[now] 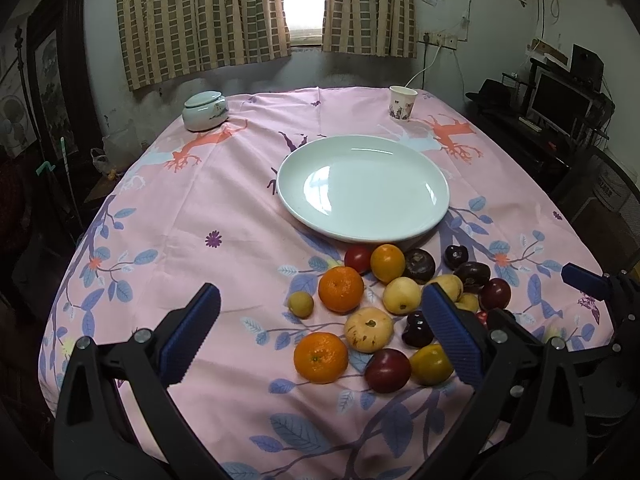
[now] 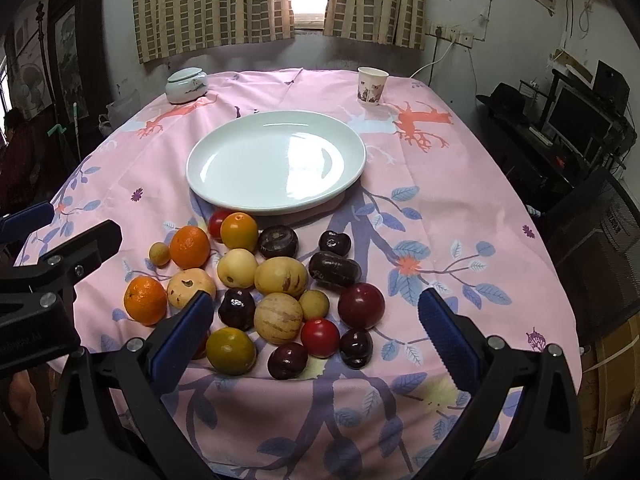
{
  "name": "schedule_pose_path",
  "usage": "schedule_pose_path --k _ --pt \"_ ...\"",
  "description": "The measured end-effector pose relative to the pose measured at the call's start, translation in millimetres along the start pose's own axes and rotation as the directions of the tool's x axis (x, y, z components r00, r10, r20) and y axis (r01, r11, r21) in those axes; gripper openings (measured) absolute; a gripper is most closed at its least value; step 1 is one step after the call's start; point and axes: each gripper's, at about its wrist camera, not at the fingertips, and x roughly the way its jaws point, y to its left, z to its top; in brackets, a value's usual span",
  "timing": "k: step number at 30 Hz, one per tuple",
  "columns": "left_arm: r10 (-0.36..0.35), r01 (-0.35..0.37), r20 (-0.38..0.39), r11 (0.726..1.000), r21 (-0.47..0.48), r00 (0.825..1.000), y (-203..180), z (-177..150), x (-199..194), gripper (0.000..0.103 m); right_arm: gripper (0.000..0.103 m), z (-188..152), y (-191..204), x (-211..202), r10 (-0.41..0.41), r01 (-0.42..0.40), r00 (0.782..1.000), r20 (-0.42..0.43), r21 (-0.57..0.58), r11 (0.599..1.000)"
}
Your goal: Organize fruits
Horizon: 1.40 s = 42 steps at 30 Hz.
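A pile of fruits [image 2: 276,280] lies on the pink floral tablecloth near its front edge: oranges [image 1: 341,289], pale yellow fruits [image 1: 368,329], dark purple fruits [image 2: 334,266] and red ones [image 2: 320,337]. It also shows in the left wrist view [image 1: 400,304]. A white oval plate [image 1: 320,152] stands empty just behind the pile, also in the right wrist view [image 2: 224,144]. My left gripper [image 1: 320,340] is open and empty above the pile's left part. My right gripper [image 2: 316,336] is open and empty above the pile's near side.
A white lidded jar [image 1: 205,111] stands at the table's far left and a paper cup [image 1: 402,103] at the far right. A desk with a monitor [image 1: 558,102] is to the right of the table. Curtains hang on the wall behind.
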Motion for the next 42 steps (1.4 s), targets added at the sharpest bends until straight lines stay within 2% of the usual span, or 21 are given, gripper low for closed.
schedule_pose_path --k 7,12,15,17,19,22,24,25,27,29,39,42 --pt "0.012 -0.013 -0.026 0.999 -0.031 1.000 19.3 -4.2 5.2 0.101 0.102 -3.2 -23.3 2.8 0.011 -0.011 1.000 -0.013 0.016 1.000" --pt "0.049 -0.054 -0.085 0.997 -0.055 0.995 38.9 -19.1 20.4 0.101 0.102 -13.7 -64.3 -3.3 0.106 -0.106 0.994 -0.004 0.083 0.991" --pt "0.034 -0.040 -0.124 0.998 -0.050 0.992 43.1 -34.6 28.7 0.101 0.102 -24.1 -71.8 -7.6 0.103 -0.102 0.995 -0.009 0.069 0.992" --pt "0.029 -0.035 -0.147 0.999 -0.037 0.989 41.7 -43.6 33.5 0.101 0.094 -31.8 -66.5 -6.9 0.103 -0.103 0.994 -0.021 0.029 0.994" --pt "0.030 -0.034 -0.164 0.999 -0.027 0.986 39.9 -50.0 36.7 0.101 0.073 -37.8 -61.3 0.0 0.110 -0.110 0.993 -0.045 0.013 0.994" --pt "0.034 -0.039 -0.170 0.999 -0.025 0.985 41.1 -55.6 37.2 0.101 0.052 -46.5 -56.1 18.5 0.141 -0.141 0.984 -0.108 0.013 0.990" --pt "0.034 -0.040 -0.168 0.999 -0.028 0.985 43.2 -57.7 36.3 0.101 0.047 -50.0 -52.0 28.2 0.162 -0.161 0.978 -0.130 0.012 0.987" --pt "0.033 -0.039 -0.169 0.999 -0.032 0.985 43.6 -58.7 36.3 0.101 0.041 -50.7 -50.3 34.0 0.163 -0.163 0.976 -0.142 0.011 0.987" --pt "0.029 -0.036 -0.175 0.999 -0.036 0.984 45.1 -60.2 36.8 0.101 0.038 -51.4 -48.4 44.4 0.152 -0.153 0.976 -0.157 0.007 0.988" --pt "0.021 -0.028 -0.178 0.999 -0.038 0.984 45.7 -61.2 38.0 0.101 0.028 -51.8 -47.2 58.1 0.125 -0.127 0.977 -0.176 0.000 0.992" --pt "0.026 -0.032 -0.206 0.999 -0.028 0.978 39.8 -63.4 63.1 0.101 0.026 -52.9 -46.9 37.9 0.110 -0.113 0.986 -0.129 -0.017 0.993" --pt "-0.016 0.009 -0.201 0.999 -0.037 0.979 36.0 -63.1 71.4 0.101 0.026 -53.6 -47.9 38.4 0.122 -0.124 0.983 -0.137 -0.008 0.992"
